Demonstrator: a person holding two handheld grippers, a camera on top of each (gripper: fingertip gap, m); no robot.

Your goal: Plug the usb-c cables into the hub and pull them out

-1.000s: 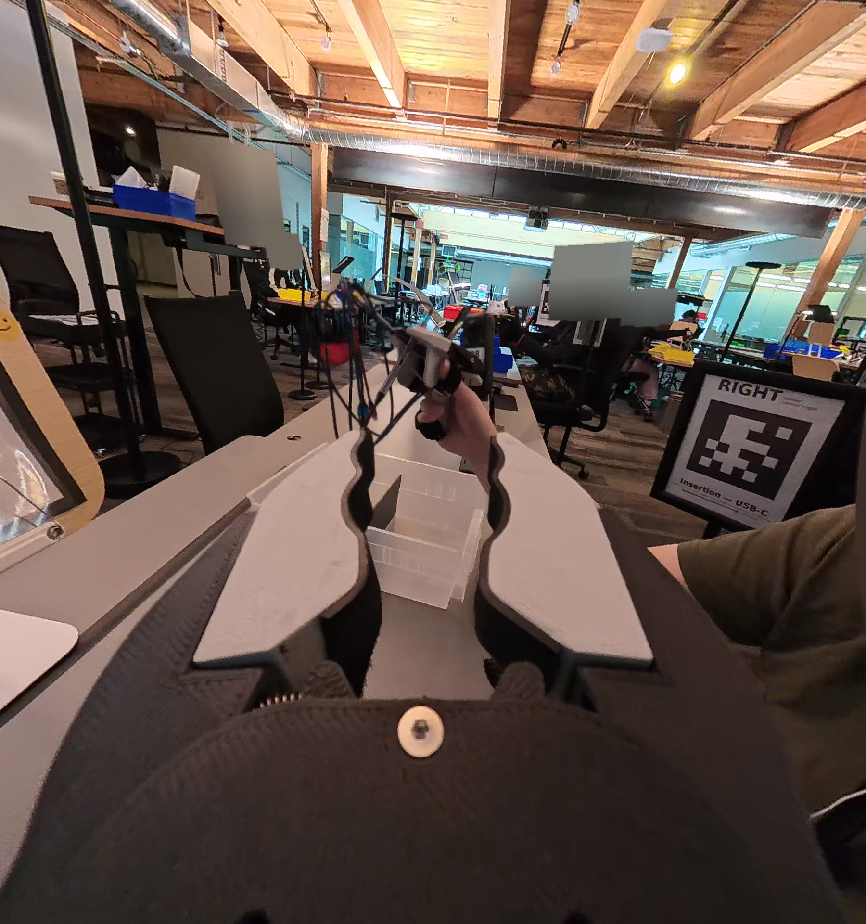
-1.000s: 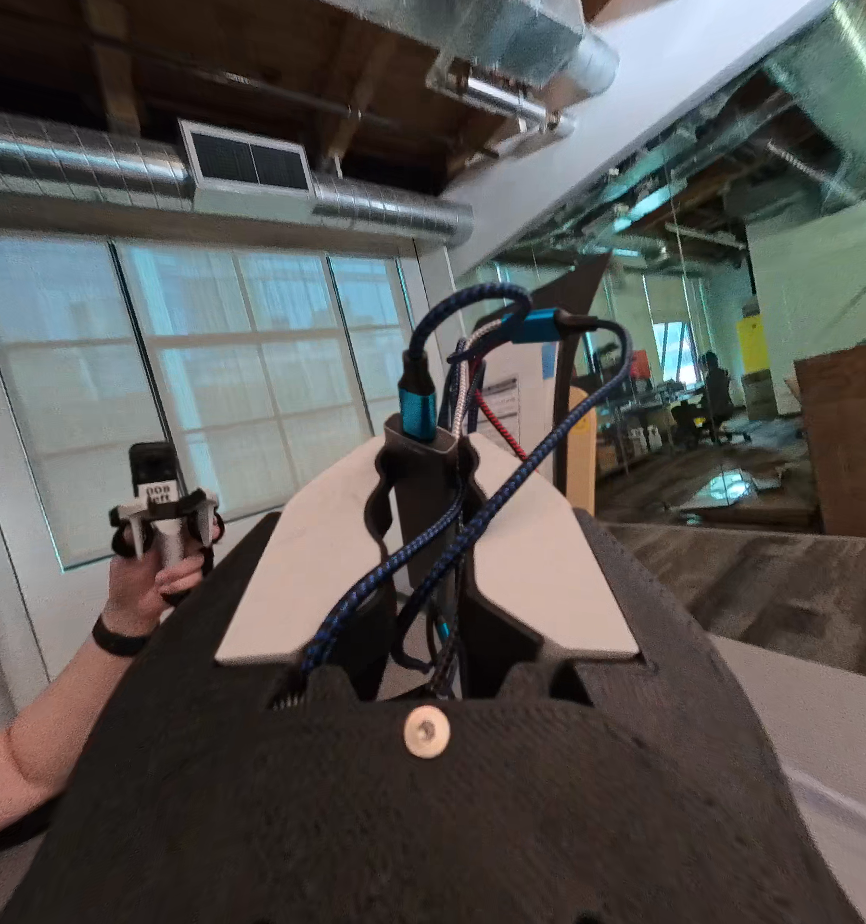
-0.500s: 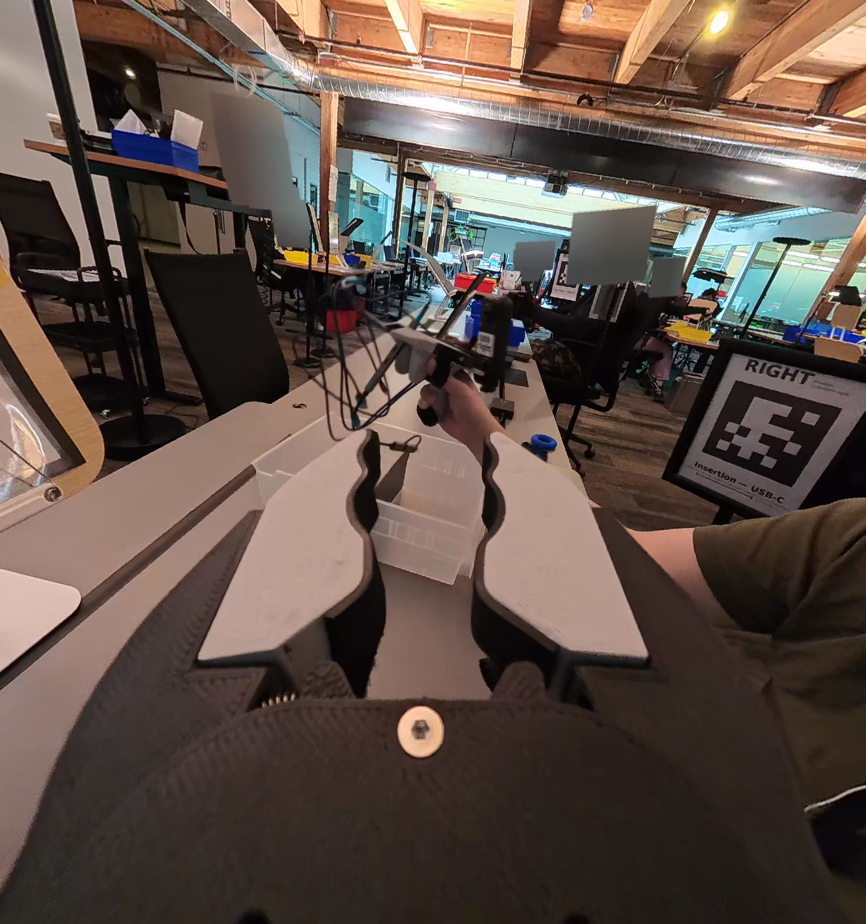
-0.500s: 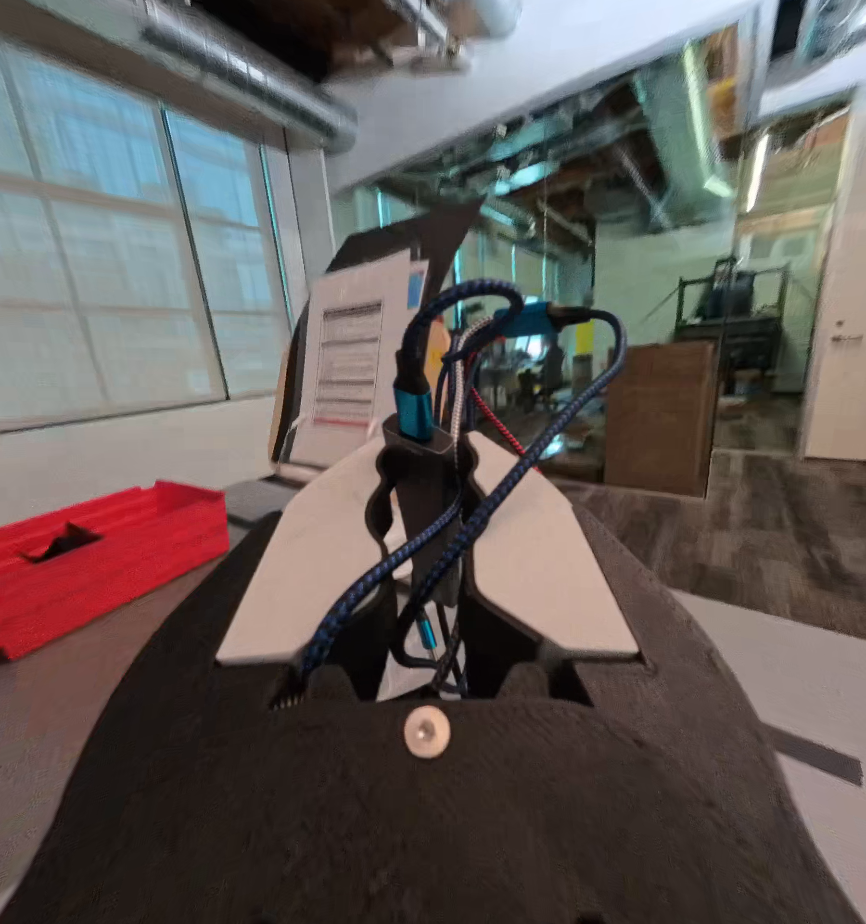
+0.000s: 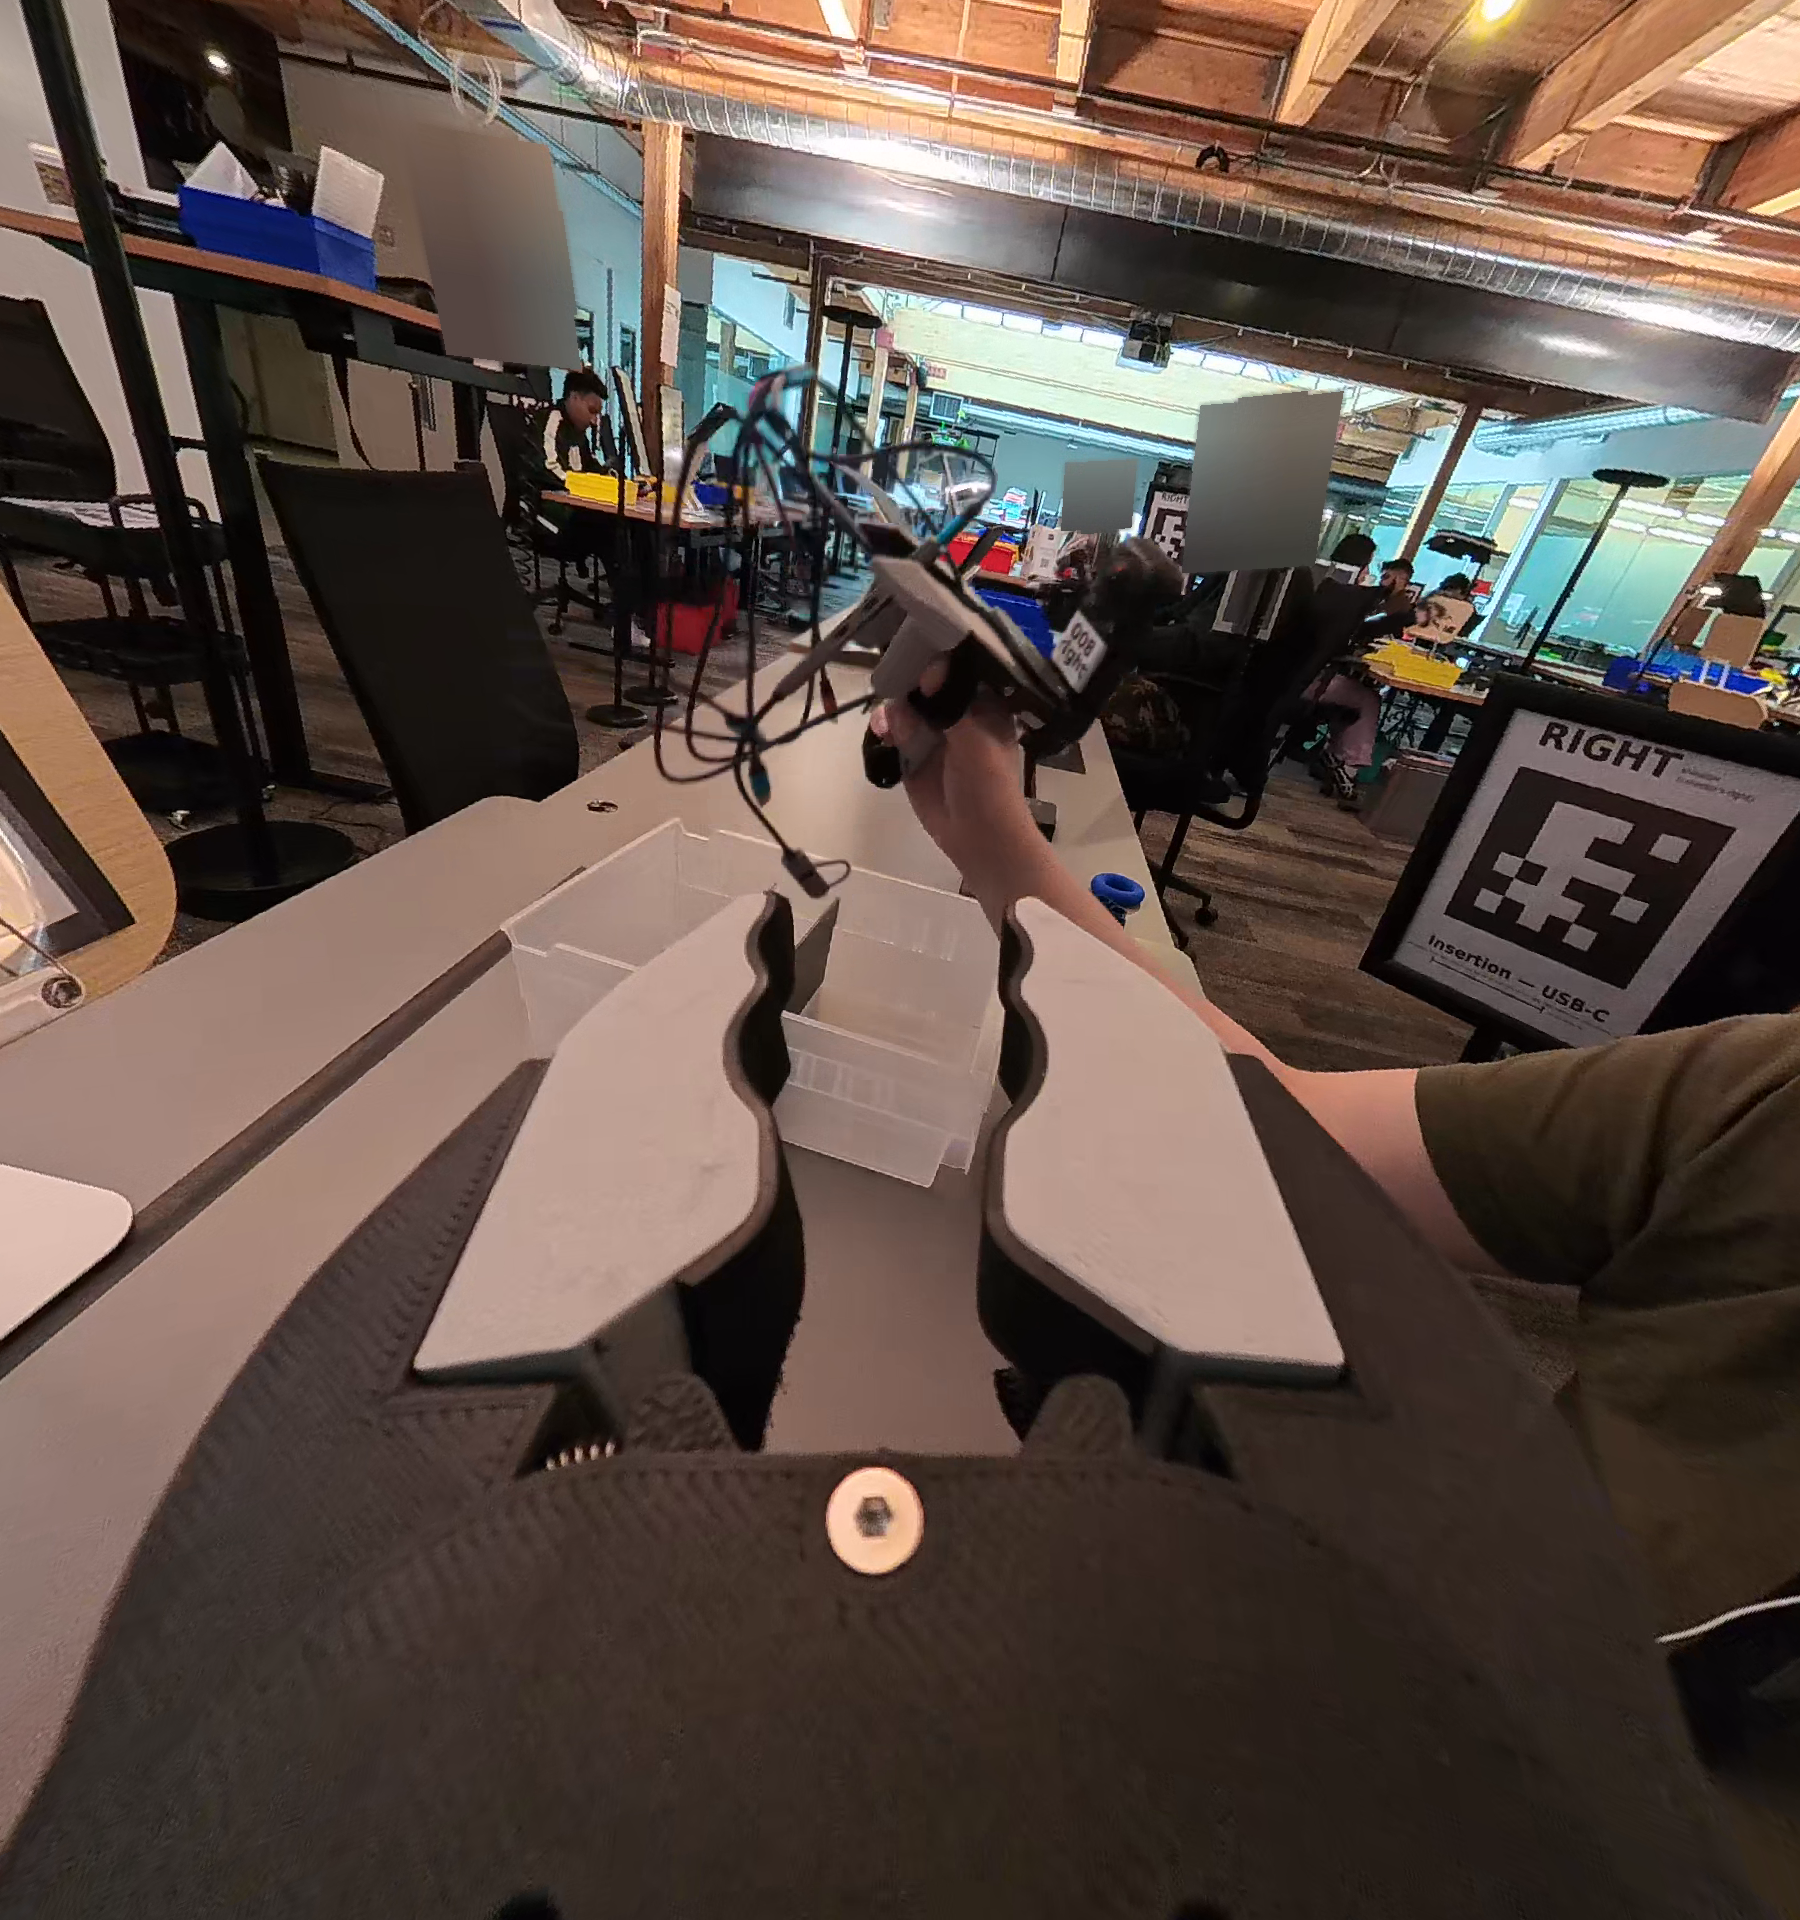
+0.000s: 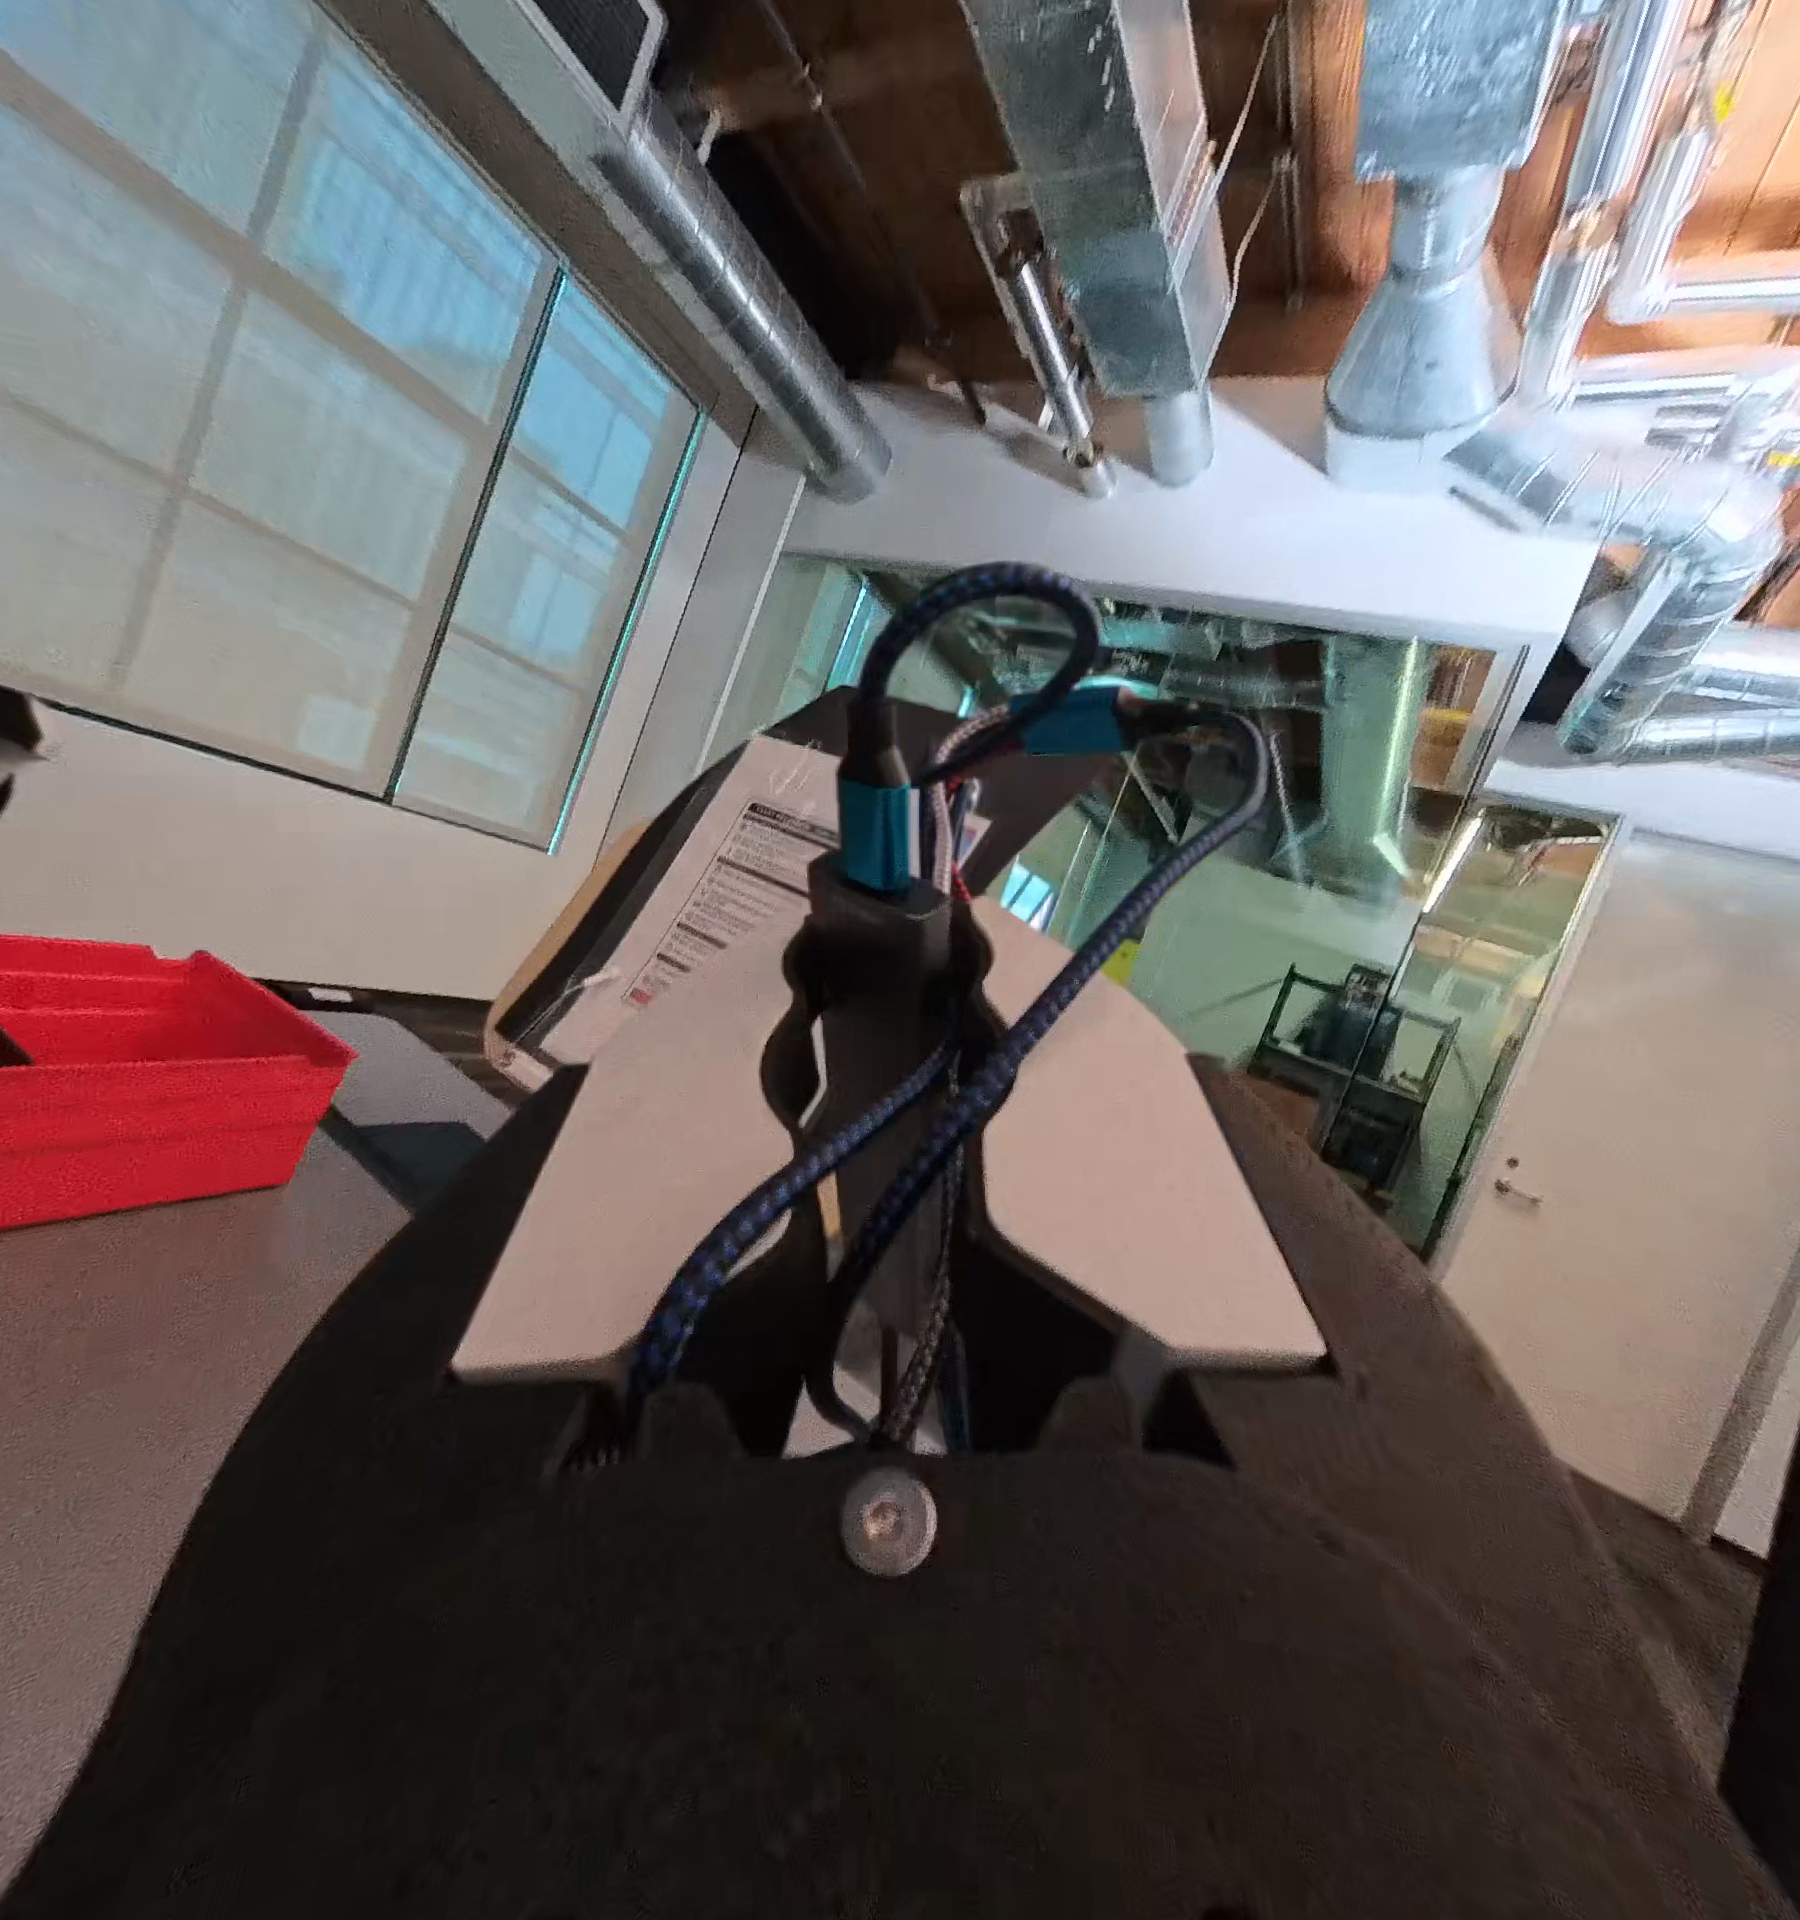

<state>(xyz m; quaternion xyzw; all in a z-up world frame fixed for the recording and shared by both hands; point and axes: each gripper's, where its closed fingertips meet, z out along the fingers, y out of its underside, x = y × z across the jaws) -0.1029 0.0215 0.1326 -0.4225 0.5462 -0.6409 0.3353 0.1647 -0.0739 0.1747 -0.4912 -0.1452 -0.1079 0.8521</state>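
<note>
Left claw (image 5: 885, 997): released, nothing between its two grey fingers; it hangs low over the grey bench (image 5: 252, 1039), pointing at the clear bin.
Clear bin (image 5: 875, 1081): on the bench at 12 o'clock from the left claw, just past the fingertips; divided into compartments.
Right hand (image 5: 963, 769): raised above the bin at about 1 o'clock in the left wrist view, forearm sloping down to an olive sleeve (image 5: 1654, 1195) at 3 o'clock.
Right claw (image 6: 880, 935): clenched on the hub, tilted up toward the ceiling ducts.
Hub (image 6: 875, 914): dark grey block, upright between the fingers, its end poking past the fingertips.
Cables (image 6: 979, 1101): one braided blue cable with a teal plug (image 6: 875, 836) sits in the hub's top; others loop above and trail down between the fingers.
Red tray (image 6: 127, 1081): on the bench at 9 o'clock in the right wrist view.
Writing: a framed sign (image 5: 1592, 883) at 3 o'clock carries a black-and-white square code and text; a small white label sits on the right claw's body.
</note>
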